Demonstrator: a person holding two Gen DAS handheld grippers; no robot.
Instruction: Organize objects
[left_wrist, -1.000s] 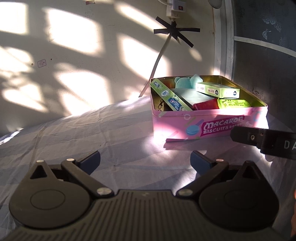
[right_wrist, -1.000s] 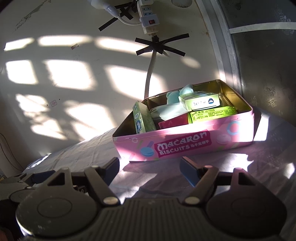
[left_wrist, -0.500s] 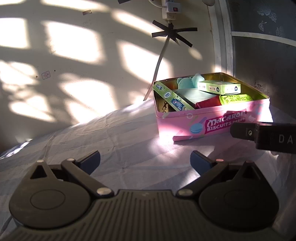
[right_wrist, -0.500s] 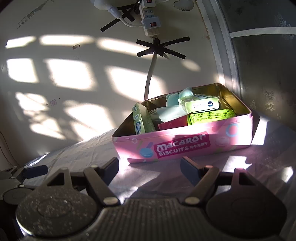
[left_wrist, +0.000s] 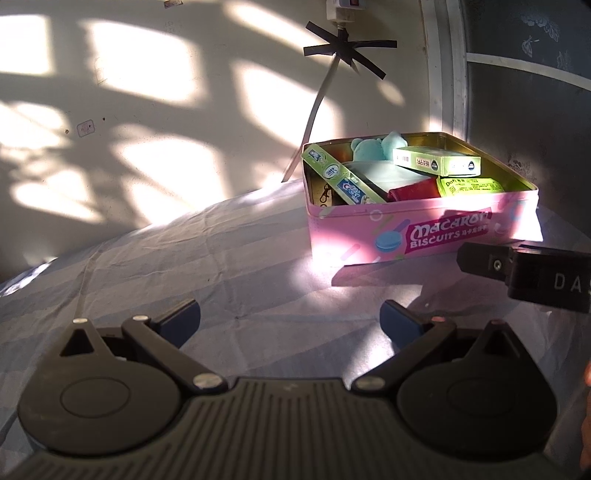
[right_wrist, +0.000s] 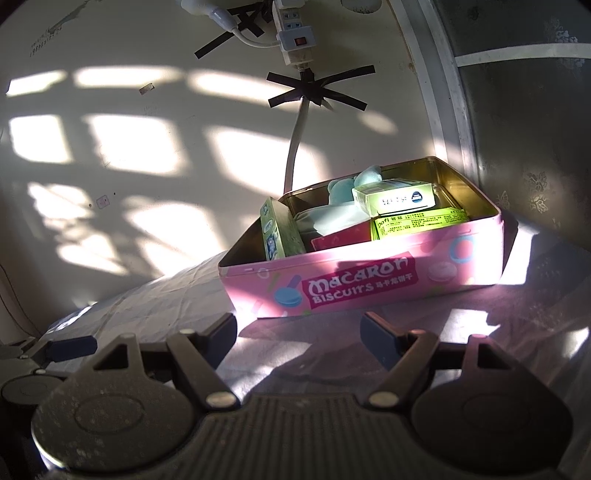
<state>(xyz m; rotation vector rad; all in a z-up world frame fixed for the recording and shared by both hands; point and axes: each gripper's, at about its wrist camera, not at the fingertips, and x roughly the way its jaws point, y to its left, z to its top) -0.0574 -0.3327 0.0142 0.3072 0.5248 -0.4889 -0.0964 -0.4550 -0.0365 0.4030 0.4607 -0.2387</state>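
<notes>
Right wrist view: right tongs (right_wrist: 298, 330) and left tongs (left_wrist: 290, 321) both wide apart, empty, short of pink tin (right_wrist: 369, 280).

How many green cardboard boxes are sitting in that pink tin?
3: a long toothpaste carton leaning at the pink biscuit tin's left end, a pale green box on top, a bright green one under it. More may be hidden.

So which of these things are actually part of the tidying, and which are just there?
Part of the job:
- pink macaron biscuit tin
- pale green carton
- long green toothpaste box
- teal plush toy
- red packet

Just there:
- white power strip
- black tape cross
- striped sheet
</notes>
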